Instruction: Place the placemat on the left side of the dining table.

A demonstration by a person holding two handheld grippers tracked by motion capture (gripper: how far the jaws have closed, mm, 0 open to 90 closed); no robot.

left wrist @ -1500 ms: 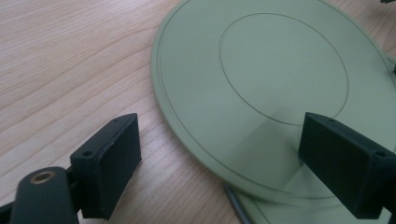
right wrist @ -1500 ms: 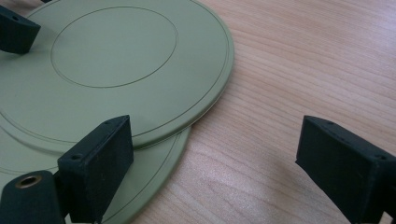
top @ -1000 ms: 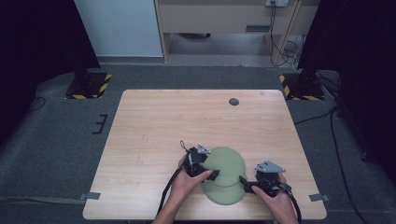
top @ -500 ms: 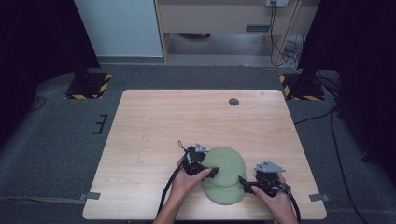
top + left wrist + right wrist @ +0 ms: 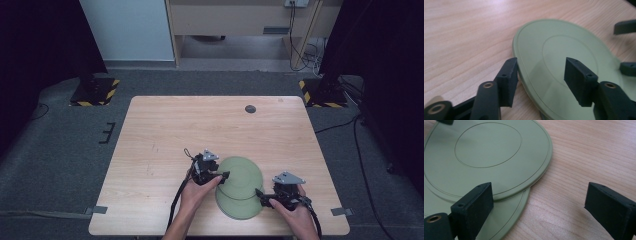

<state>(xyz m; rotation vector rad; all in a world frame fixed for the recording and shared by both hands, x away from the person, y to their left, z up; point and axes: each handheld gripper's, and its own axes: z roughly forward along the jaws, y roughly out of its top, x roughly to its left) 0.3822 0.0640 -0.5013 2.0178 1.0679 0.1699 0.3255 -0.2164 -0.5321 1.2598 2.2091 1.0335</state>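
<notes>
Two pale green plates lie overlapped near the table's front edge, the upper plate (image 5: 243,171) resting on the lower plate (image 5: 240,206). My left gripper (image 5: 223,175) is at the upper plate's left rim. Its jaws have just been closing, and the rim (image 5: 524,75) runs between them. One pad (image 5: 510,75) sits at the edge and the other hovers over the plate's face (image 5: 564,40), so the gripper (image 5: 541,67) is open. My right gripper (image 5: 260,195) stands wide open (image 5: 539,192). Its left jaw is over both plates' edges (image 5: 506,217) and its right jaw over bare wood.
The wooden table (image 5: 175,130) has a small dark round disc (image 5: 250,108) near its far edge. Two yellow-and-black striped bases (image 5: 95,92) stand on the grey floor beyond the far corners. The right gripper's jaw tips (image 5: 625,26) appear past the plate in the left gripper view.
My left gripper has shifted a little at the upper plate's rim. The right gripper and both plates stand as before.
</notes>
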